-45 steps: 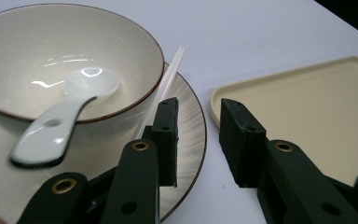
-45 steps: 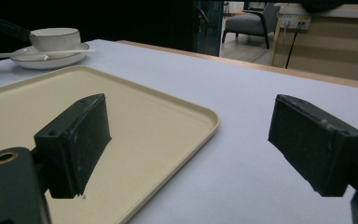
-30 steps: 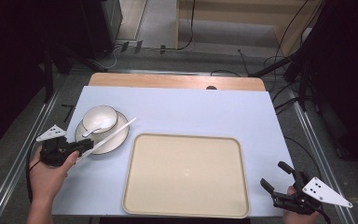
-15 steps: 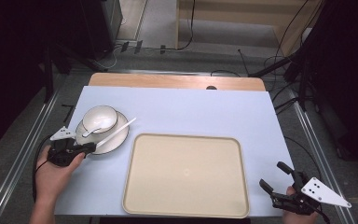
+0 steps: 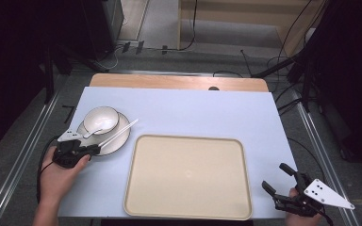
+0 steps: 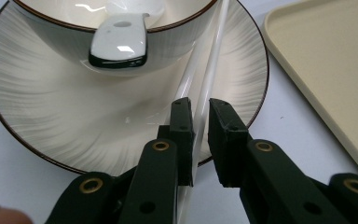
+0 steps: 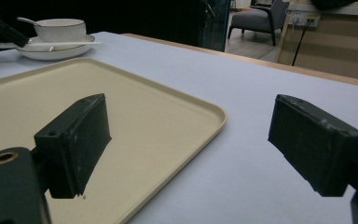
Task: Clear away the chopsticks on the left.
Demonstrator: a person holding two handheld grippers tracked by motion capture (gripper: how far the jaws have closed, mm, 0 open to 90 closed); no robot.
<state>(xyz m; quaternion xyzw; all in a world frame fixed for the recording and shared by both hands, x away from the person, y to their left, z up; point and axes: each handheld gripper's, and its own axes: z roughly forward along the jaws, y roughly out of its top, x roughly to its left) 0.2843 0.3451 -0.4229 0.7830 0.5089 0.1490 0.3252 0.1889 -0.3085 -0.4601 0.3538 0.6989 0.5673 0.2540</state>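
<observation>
A pair of white chopsticks (image 6: 214,60) lies slanted across a white plate (image 6: 51,107) that carries a white bowl (image 6: 65,32). A white spoon (image 6: 119,42) rests in the bowl with its handle end over the rim. My left gripper (image 6: 200,112) is at the plate's near edge, shut on the near ends of the chopsticks. From above, the left gripper (image 5: 93,149) sits at the table's left, below the plate (image 5: 118,141). My right gripper (image 5: 274,176) stands open over the table's front right corner with nothing between its jaws (image 7: 193,126).
A large beige tray (image 5: 188,176) lies in the middle of the pale blue table top, just right of the plate, with nothing on it. A wooden strip runs along the table's far edge. Metal rails flank both sides.
The left gripper has edged slightly right, toward the plate. The right gripper has kept still.
</observation>
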